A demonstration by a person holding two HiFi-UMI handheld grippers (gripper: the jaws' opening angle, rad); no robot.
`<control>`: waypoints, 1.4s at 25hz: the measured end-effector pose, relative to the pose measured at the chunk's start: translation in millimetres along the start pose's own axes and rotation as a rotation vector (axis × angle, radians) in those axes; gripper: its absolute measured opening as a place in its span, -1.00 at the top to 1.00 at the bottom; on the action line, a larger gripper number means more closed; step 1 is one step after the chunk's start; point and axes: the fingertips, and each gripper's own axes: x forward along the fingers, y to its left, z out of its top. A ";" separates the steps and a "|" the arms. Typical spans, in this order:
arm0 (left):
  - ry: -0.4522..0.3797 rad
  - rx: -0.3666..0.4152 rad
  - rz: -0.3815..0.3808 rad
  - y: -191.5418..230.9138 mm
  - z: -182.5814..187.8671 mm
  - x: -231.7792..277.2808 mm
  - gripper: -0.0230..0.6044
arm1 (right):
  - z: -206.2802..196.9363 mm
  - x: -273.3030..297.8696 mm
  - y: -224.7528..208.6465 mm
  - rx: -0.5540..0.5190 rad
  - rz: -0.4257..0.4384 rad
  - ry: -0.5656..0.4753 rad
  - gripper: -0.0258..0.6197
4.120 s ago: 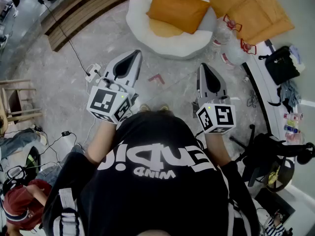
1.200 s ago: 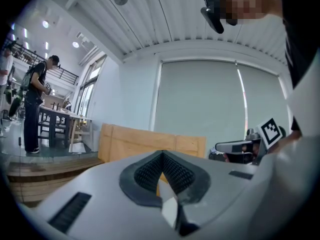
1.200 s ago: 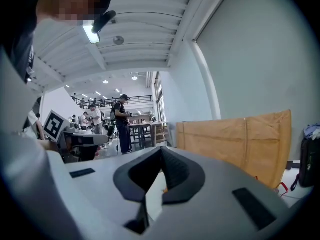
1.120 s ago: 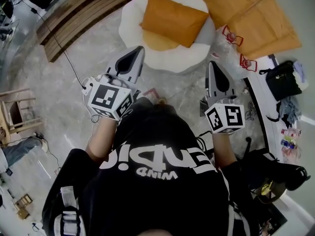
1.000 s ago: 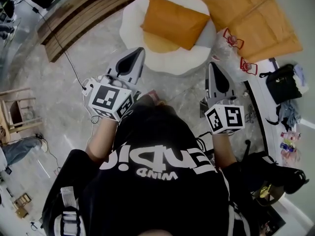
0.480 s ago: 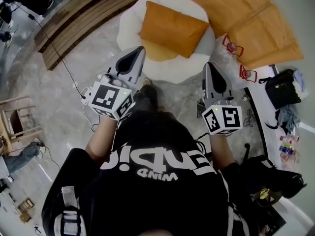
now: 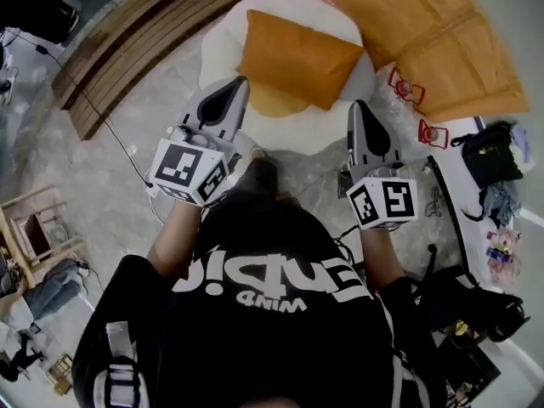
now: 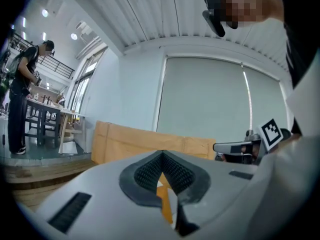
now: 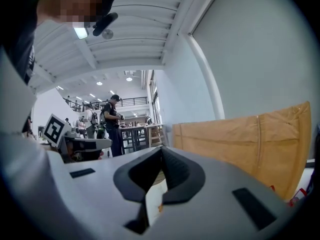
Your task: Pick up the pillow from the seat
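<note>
Grey marbled floor (image 7: pixel 119 168) fills the head view, with a wooden step (image 7: pixel 144 32) running along the far left and large tan sheets (image 7: pixel 450 41) lying at the far right. Between them sits the round white seat (image 7: pixel 217 53), and the orange pillow (image 7: pixel 297 58) lies on top of it, its near edge resting over a paler orange cushion (image 7: pixel 274 102). Nothing of the pickup itself is done: the pillow is untouched on the seat. The left tongs (image 7: pixel 231 85) and the right tongs (image 7: pixel 359 107) are held level in front of the person, one at each side, pointing toward the seat. From above, their tips appear over the seat's near rim, though they are up in the air and apart from the pillow. Both pairs are closed and empty. In the left gripper view the left tongs (image 8: pixel 162 155) show ribbed pads meeting at the tip, with only a sliver of orange seen through the slit below. In the right gripper view the right tongs (image 9: pixel 161 151) are likewise pressed together on nothing. What is left, by my reading, is nearly everything: come closer, lower toward the pillow, open the jaws, take hold of its sides or corners, and lift it clear of the seat.
</note>
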 end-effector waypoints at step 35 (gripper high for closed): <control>0.041 -0.006 -0.120 104.1 8.4 158.1 0.90 | 4.7 145.5 -74.6 -0.014 -0.116 0.057 0.85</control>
